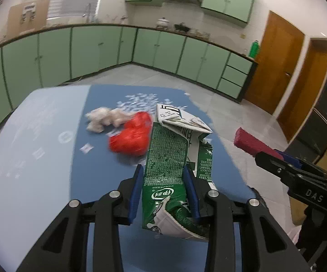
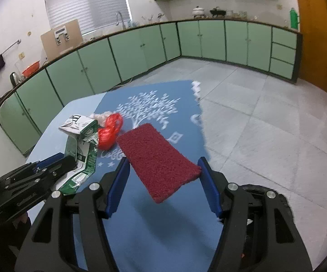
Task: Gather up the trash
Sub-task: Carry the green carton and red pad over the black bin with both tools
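Observation:
My left gripper (image 1: 163,178) is shut on a crushed green-and-white milk carton (image 1: 170,149), held off the blue tree-print mat (image 1: 109,167). My right gripper (image 2: 164,170) is shut on a dark red scouring pad (image 2: 156,156), which hangs above the mat (image 2: 163,204). A red plastic bag (image 1: 131,137) and crumpled tissue (image 1: 101,119) lie on the mat behind the carton. The right wrist view shows the carton (image 2: 82,145), red bag (image 2: 109,131), tissue (image 2: 101,116) and left gripper (image 2: 69,162) at left. The left wrist view shows the right gripper (image 1: 274,156) with the pad (image 1: 249,142) at right.
The mat covers a light blue tabletop (image 1: 27,140) whose right edge drops to a grey tiled floor (image 2: 265,117). A dark rounded rim (image 2: 265,191) sits just off the table's near right corner. Green cabinets (image 2: 208,40) line the walls, and wooden doors (image 1: 276,63) stand at right.

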Motion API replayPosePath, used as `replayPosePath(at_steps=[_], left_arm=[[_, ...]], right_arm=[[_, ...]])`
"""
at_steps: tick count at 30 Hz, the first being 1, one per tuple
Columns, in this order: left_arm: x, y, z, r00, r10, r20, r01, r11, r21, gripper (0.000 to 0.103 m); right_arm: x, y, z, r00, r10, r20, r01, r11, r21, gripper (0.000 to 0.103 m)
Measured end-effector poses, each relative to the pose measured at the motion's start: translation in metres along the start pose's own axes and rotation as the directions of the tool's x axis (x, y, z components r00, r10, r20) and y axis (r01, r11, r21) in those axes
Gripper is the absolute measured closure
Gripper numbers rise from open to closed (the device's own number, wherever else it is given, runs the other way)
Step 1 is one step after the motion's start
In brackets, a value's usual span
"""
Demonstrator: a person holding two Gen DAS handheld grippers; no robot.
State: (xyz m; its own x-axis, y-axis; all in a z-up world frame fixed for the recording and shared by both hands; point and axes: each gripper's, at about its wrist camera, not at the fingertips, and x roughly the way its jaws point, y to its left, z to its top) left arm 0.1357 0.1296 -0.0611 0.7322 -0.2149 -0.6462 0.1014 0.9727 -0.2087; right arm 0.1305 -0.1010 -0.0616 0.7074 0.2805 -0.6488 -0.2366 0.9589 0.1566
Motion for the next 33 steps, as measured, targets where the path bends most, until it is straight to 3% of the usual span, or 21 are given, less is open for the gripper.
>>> replayPosePath(at_steps=[11, 19, 33], left_arm=[[0.013, -0.083, 0.002, 0.99, -0.143, -0.018, 0.144, 0.982, 0.123, 0.067], [0.031, -0.15, -0.011, 0.971, -0.224, -0.078, 0.236, 0.948, 0.212, 0.067], [0.077, -0.228, -0.038, 0.947, -0.255, -0.197, 0.307, 0.9, 0.309, 0.067]], right_arm=[[-0.057, -0.066, -0.015, 0.99, -0.125, 0.064, 0.119, 0.989, 0.086, 0.043], [-0.083, -0.121, -0.049, 0.972, -0.229, 0.042, 0.218, 0.959, 0.179, 0.043], [-0.076, -0.182, -0.102, 0.954, -0.298, -0.034, 0.294, 0.911, 0.29, 0.043]])
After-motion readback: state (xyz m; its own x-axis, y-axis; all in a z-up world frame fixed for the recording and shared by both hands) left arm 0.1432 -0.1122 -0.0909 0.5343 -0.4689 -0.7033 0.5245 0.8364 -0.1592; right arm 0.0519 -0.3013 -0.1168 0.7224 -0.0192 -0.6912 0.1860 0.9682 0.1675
